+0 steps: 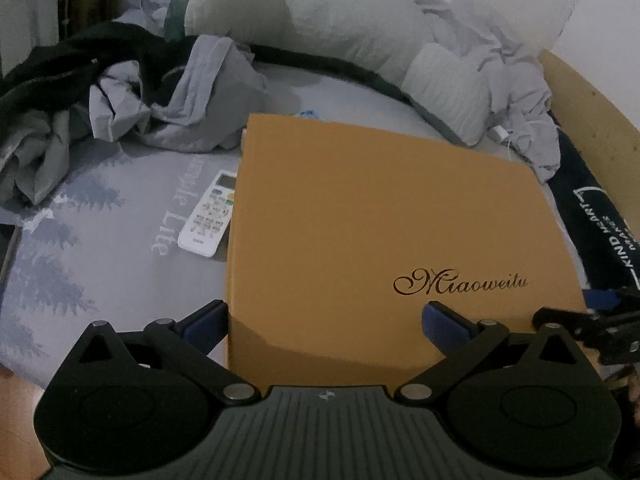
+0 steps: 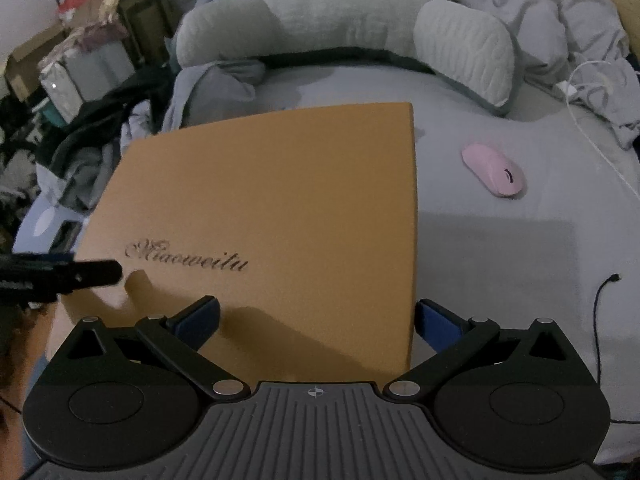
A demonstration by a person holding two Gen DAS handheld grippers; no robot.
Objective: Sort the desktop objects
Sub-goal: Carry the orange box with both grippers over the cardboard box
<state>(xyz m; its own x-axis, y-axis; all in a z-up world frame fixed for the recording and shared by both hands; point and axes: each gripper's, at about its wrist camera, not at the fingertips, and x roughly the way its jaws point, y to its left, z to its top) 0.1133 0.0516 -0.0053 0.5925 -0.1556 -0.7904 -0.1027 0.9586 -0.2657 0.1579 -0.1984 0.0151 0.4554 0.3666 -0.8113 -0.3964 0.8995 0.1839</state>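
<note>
A flat orange-brown box (image 1: 360, 220) with the gold lettering "Miaoweitu" lies on the grey bed sheet (image 2: 500, 248). My left gripper (image 1: 324, 320) is open over the box's near left corner, one finger beside the left edge and the other above the lid. Over the near right corner my right gripper (image 2: 316, 316) is open too, its right finger just outside the box's right edge. Each view shows the other gripper at its side: the right gripper (image 1: 592, 320) and the left gripper (image 2: 60, 274). A white remote control (image 1: 208, 216) lies left of the box. Right of it lies a pink mouse (image 2: 494, 176).
Crumpled grey and black clothes (image 1: 120, 100) pile up at the left. A large grey cushion (image 2: 344, 20) spans the back. A white charger cable (image 2: 592, 128) and a black cable (image 2: 598, 320) lie at the right. A black bag (image 1: 600, 224) sits by the wooden bed frame (image 1: 592, 96).
</note>
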